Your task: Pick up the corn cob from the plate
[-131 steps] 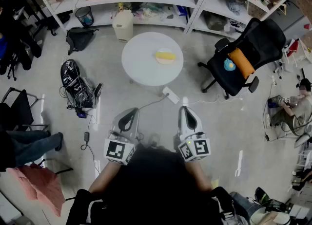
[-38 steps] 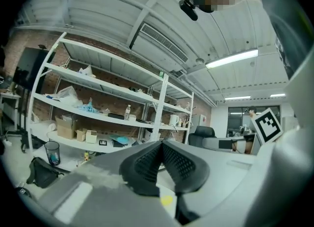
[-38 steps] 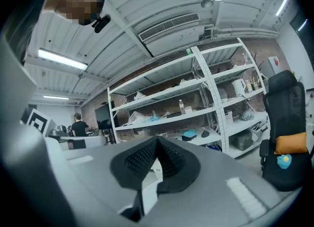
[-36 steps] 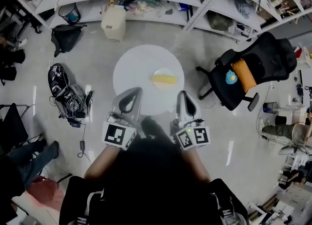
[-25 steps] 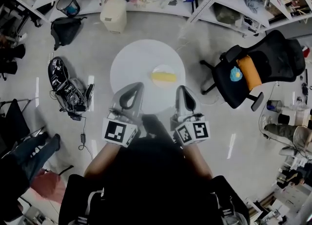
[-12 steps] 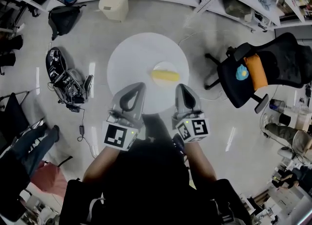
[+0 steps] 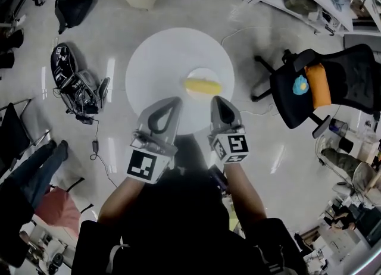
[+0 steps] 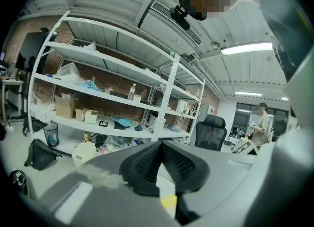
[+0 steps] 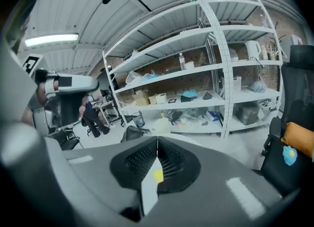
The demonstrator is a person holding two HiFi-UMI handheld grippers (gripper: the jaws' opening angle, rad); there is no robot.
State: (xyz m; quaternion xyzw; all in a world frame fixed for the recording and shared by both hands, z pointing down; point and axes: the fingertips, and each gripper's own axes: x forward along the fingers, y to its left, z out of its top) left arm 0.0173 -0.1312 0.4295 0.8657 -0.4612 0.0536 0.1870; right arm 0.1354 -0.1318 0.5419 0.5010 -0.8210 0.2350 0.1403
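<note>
corn [image 7: 202, 86] lies flat across a white plate [image 7: 203, 74], its ends toward 3 and 9 o'clock. the plate sits on a round white table [image 7: 161, 65], off centre toward the table's 3 o'clock side.

my left gripper [image 7: 174, 101] is over the table's near edge, at about 7 o'clock from the plate and apart from it. its jaws are pressed together at the tips with nothing between them. in the left gripper view only a thin wedge below the tips stays open, and a bit of yellow corn and white tabletop shows through it.

my right gripper [image 7: 216, 100] is near the plate's 5 o'clock rim, clear of the corn. its jaws are closed tip to tip and empty too. the right gripper view shows the same slim wedge with a speck of yellow in it.

at 3 o'clock from the table stands a black chair [image 7: 306, 98] with an orange cushion [image 7: 319, 86]. white shelves [image 9: 206, 69] run along the far wall at 12 o'clock.
</note>
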